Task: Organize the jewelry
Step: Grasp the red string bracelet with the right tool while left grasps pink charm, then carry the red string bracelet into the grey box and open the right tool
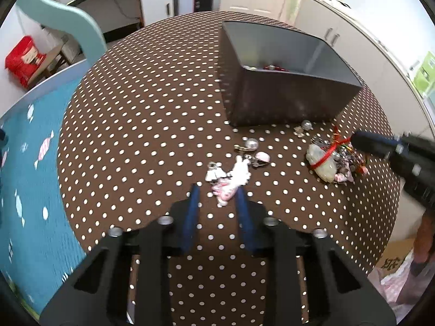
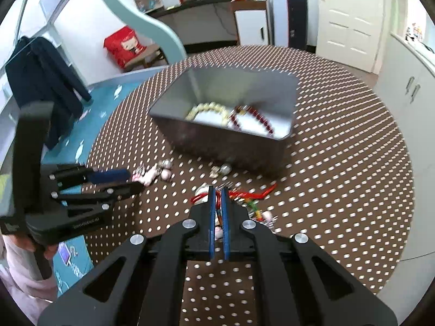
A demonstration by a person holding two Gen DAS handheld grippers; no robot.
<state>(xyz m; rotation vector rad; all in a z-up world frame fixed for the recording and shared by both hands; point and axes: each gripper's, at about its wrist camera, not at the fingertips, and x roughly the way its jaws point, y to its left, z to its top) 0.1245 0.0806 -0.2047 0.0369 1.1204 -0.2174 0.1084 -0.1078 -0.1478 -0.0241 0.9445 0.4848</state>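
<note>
A pink and white charm cluster [image 1: 231, 182] lies on the polka-dot table [image 1: 149, 108]. My left gripper [image 1: 217, 191] straddles its near end with narrow jaws; the right finger [image 1: 240, 198] touches it, and a slit of cloth shows by the left finger. My right gripper [image 2: 217, 190] is shut on the red cord [image 2: 244, 195] of a jade pendant bundle [image 1: 323, 163]. The grey box [image 2: 217, 146] behind holds a cream bead bracelet [image 2: 209, 107] and a dark red one [image 2: 258, 119]. From the side, the left gripper [image 2: 136, 180] shows with the charm [image 2: 148, 178] at its tips.
Small clips with pearl balls [image 1: 250, 145] [image 1: 304, 127] and a pink clip [image 1: 262, 157] lie between the box and the grippers. A blue bed cover [image 1: 27, 176] borders the table on the left. White cabinets [image 1: 353, 40] stand to the right.
</note>
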